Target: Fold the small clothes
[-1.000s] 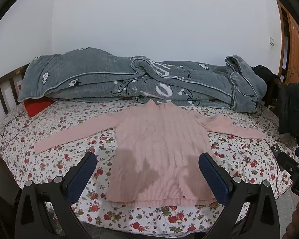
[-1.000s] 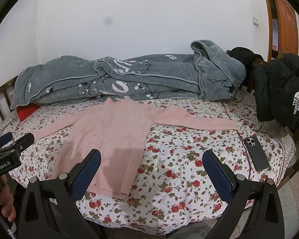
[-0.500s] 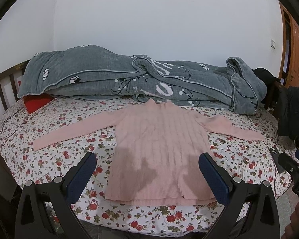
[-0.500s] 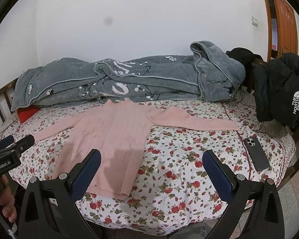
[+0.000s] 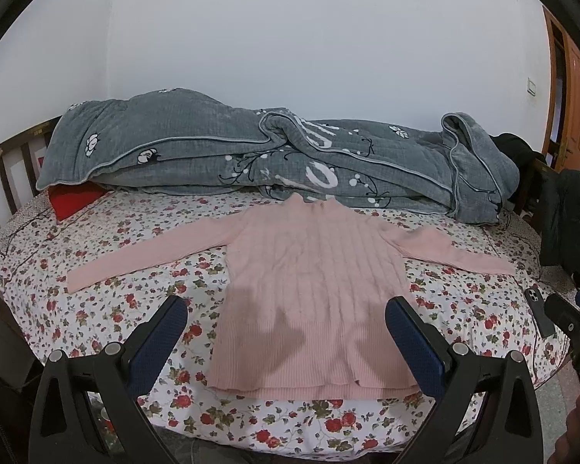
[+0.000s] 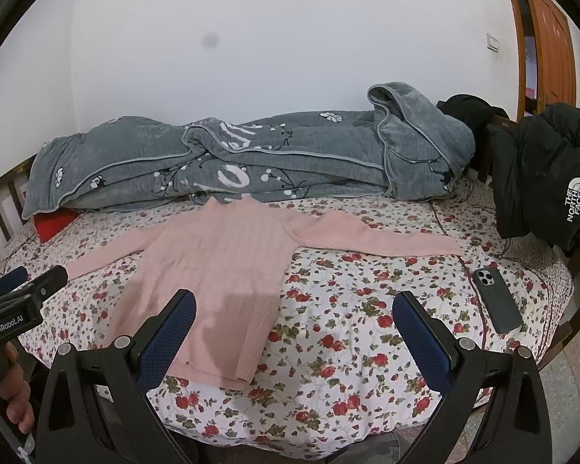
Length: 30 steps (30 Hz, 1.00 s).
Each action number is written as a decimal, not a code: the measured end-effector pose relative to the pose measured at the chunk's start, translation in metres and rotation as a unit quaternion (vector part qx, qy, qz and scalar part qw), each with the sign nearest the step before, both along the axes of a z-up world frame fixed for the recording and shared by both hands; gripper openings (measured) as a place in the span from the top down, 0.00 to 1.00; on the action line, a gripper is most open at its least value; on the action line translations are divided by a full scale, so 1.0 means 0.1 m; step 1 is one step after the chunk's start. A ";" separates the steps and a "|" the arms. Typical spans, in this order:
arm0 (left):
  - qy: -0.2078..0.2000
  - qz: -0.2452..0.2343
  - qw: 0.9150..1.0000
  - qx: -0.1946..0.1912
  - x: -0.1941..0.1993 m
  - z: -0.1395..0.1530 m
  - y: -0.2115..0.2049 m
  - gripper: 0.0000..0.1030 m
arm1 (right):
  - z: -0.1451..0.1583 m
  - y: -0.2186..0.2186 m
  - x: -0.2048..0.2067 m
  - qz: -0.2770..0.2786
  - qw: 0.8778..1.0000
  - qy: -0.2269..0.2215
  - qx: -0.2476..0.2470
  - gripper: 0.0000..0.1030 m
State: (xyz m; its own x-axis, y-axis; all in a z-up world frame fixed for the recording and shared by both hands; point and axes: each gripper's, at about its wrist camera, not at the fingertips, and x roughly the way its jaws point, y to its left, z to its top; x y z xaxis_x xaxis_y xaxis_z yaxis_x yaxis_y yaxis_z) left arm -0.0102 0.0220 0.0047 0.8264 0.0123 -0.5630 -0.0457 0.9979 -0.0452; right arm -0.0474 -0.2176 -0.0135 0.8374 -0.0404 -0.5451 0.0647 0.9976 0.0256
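We hold the left tool (image 5: 286, 321) and the right tool (image 6: 294, 315) spread wide above the bed (image 6: 348, 309); the pink sweater (image 5: 313, 282) lies flat, sleeves outstretched.

Plain white wall (image 5: 290, 58) behind a bed (image 6: 367, 348) in floral sheet; wooden headboard slats (image 5: 4, 178) left, orange wooden door (image 6: 549, 38) right.

My red pillow (image 5: 73, 198) is mostly buried under the grey quilt (image 5: 274, 154), and the black jacket (image 6: 549, 170) runs off frame.
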 end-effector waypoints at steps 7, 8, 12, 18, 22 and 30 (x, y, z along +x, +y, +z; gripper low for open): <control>-0.001 0.001 1.000 -0.002 0.00 0.00 0.01 0.00 | 0.00 0.00 0.00 -0.002 1.000 -0.001 -0.001 0.03; 0.000 0.002 1.000 -0.002 -0.01 0.00 0.02 0.00 | 0.00 0.00 0.00 -0.002 1.000 -0.001 0.000 0.03; 0.000 0.002 1.000 -0.003 0.00 0.01 0.02 0.00 | 0.01 0.00 0.00 -0.003 1.000 -0.002 0.000 0.03; 0.000 0.001 1.000 -0.004 0.00 0.00 0.02 0.00 | 0.01 0.00 0.01 -0.003 1.000 -0.001 -0.001 0.03; 0.000 0.000 1.000 -0.003 0.00 0.00 0.02 0.00 | 0.01 -0.01 0.00 -0.003 1.000 -0.002 0.000 0.03; -0.004 0.002 1.000 -0.002 -0.01 0.05 0.03 0.00 | 0.05 0.03 0.02 -0.002 1.000 -0.004 -0.003 0.03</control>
State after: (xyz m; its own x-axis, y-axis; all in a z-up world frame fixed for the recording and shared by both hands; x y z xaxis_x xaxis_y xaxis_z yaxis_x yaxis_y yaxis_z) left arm -0.0108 0.0249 0.0099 0.8312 0.0137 -0.5557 -0.0493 0.9976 -0.0491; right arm -0.0457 -0.2145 -0.0087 0.8417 -0.0469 -0.5379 0.0687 0.9974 0.0204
